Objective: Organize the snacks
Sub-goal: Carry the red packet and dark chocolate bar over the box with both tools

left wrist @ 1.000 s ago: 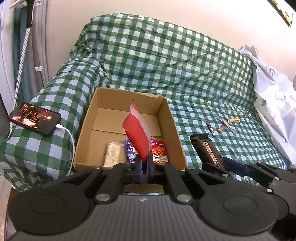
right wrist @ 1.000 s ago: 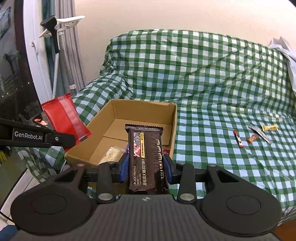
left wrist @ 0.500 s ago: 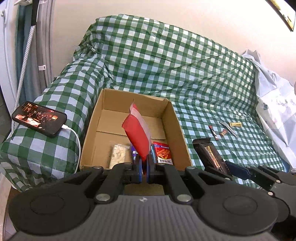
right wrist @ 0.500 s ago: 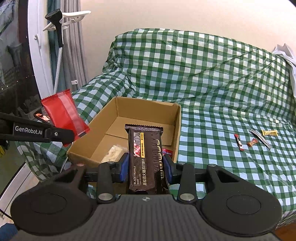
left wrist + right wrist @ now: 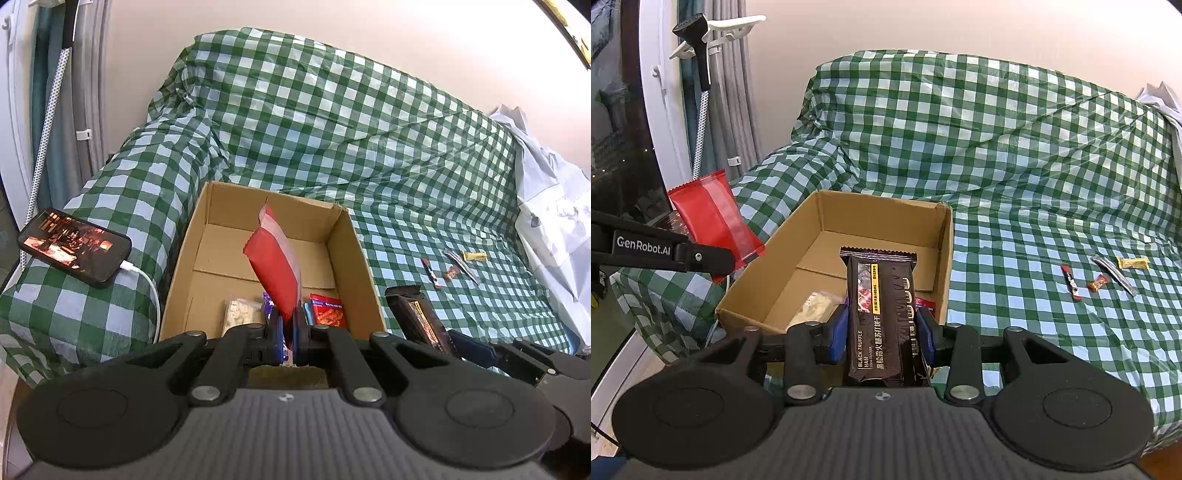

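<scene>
You are mid-delivery. Your left gripper (image 5: 287, 325), jaws pinched tight on the red snack packet (image 5: 275, 266), hangs at the cardboard box's (image 5: 181, 269) six o'clock rim. Your right gripper (image 5: 882, 332), jaws part-open, clamps the black cracker pack (image 5: 881, 314). Next, I'd judge: carry each over the box, then release.

The right gripper (image 5: 882, 334) clamped a black truffle ham cracker pack (image 5: 881, 317) above a cardboard box (image 5: 943, 258) on the checked sofa (image 5: 1015, 155).
</scene>
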Demonstrator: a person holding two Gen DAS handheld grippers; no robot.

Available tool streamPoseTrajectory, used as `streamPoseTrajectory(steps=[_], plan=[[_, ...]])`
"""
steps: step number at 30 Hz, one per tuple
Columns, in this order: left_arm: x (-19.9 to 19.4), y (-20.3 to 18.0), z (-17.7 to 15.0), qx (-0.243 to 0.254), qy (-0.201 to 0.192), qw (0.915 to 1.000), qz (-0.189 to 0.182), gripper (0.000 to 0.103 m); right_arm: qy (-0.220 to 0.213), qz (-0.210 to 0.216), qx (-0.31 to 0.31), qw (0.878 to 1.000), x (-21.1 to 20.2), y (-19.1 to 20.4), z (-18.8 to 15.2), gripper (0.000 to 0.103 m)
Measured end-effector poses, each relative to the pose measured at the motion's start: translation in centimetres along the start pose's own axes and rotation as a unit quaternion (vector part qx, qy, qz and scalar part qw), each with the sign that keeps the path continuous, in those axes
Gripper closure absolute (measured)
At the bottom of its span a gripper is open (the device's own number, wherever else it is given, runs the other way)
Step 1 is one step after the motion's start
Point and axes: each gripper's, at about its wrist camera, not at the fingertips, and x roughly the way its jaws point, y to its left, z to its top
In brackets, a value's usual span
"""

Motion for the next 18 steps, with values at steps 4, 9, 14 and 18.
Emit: streamPoseTrajectory(steps=[4,9,14,18], plan=[[0.4,0.0,0.3,0.001,0.0,1.0,0.0,0.099,-0.001,-0.001,0.0,1.0,0.6,-0.1,0.3,0.062],[0.8,0.0,0.7,-0.001,-0.002,1.0,0.003,0.099,0.002,-0.005,0.001,1.0,1.9,-0.2,0.9,0.062],[2.3,0.2,1.7,-0.007,0.003,0.9999,0.008,0.099,0.008,-0.009,0.004,1.0,3.6,-0.3,1.3,0.062],[4.0,0.0,2.4,-0.009,0.01,0.9998,0.011,0.099,0.016,-0.011,0.009,1.0,5.2,-0.4,1.6,0.062]])
